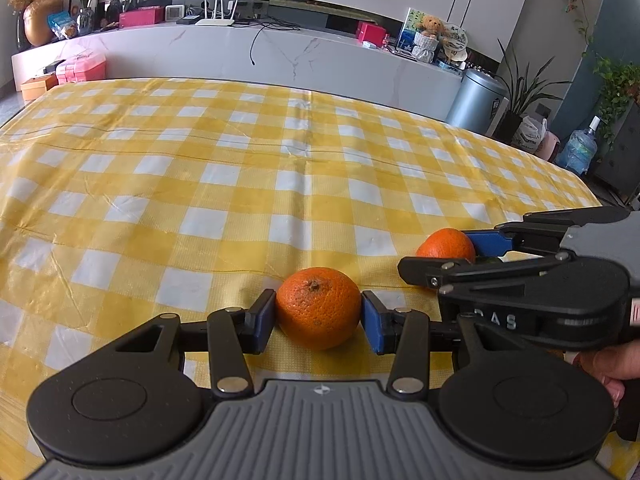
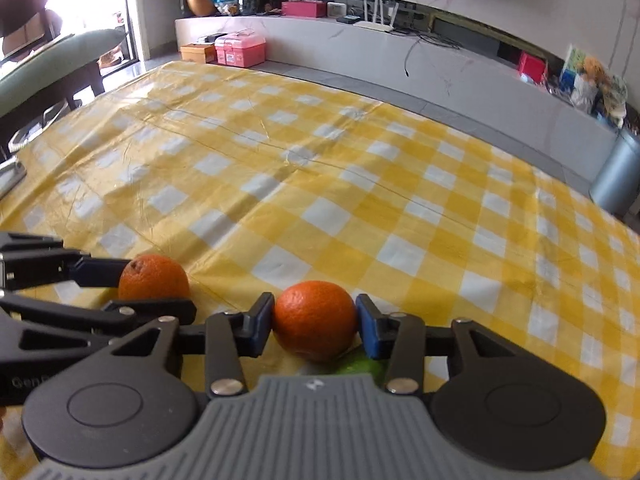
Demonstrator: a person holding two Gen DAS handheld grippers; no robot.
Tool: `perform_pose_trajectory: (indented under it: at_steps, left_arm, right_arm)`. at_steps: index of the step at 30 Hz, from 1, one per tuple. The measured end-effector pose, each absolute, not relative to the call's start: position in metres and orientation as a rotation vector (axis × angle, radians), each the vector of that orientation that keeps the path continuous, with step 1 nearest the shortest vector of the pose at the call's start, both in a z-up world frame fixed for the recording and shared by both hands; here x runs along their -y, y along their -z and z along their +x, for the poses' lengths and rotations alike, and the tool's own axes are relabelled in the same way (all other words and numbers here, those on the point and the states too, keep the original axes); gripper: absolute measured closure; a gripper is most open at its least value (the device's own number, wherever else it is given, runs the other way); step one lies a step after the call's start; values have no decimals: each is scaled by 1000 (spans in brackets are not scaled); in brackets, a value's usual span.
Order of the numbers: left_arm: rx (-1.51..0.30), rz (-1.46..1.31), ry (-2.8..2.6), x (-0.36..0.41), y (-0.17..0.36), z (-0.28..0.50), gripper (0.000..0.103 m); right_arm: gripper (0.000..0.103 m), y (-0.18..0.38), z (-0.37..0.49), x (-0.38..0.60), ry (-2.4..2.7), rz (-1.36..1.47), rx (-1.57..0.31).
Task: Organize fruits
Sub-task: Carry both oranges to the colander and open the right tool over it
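Left wrist view: the worktop (image 1: 200,168) is covered by a yellow-and-white checked cloth, glossy, creased and lightly wrinkled; the left hand-held gripper (image 1: 319,312), black linkages with blue pads on a ribbed grey body, is closed partway onto a round orange (image 1: 318,306) with pitted, dimpled peel and a dry brown stem scar facing up; both pads press its sides, and the fruit rests on the cloth; to the right, just beside it, the right hand-held gripper (image 1: 448,258) reaches in from the edge, one blue pad against a second orange (image 1: 445,245), the near black finger crossing in front of it; a sliver of something green shows under that fruit; fingers of a hand (image 1: 608,368) grasp the handle at the right edge.

Right wrist view: the right hand-held gripper (image 2: 315,322) is clamped on its smooth-looking, round orange (image 2: 315,318), a pad touching each side; a green fruit (image 2: 362,366), blurred and mostly hidden, lies directly beneath and behind it; at left the left hand-held gripper (image 2: 132,288) holds the other orange (image 2: 154,276) low on the checked cloth.
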State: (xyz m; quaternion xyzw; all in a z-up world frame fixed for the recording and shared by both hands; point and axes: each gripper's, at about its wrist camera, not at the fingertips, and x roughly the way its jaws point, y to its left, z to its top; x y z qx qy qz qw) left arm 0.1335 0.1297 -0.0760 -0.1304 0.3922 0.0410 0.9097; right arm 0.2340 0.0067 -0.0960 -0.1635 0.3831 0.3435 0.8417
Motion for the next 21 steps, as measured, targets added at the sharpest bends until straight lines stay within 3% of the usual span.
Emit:
perform_pose_trajectory:
  at_steps: [21]
  left_arm:
    - [-726, -361, 31, -113, 38, 120, 52]
  right_arm:
    - [62, 0, 181, 80, -541, -35, -565]
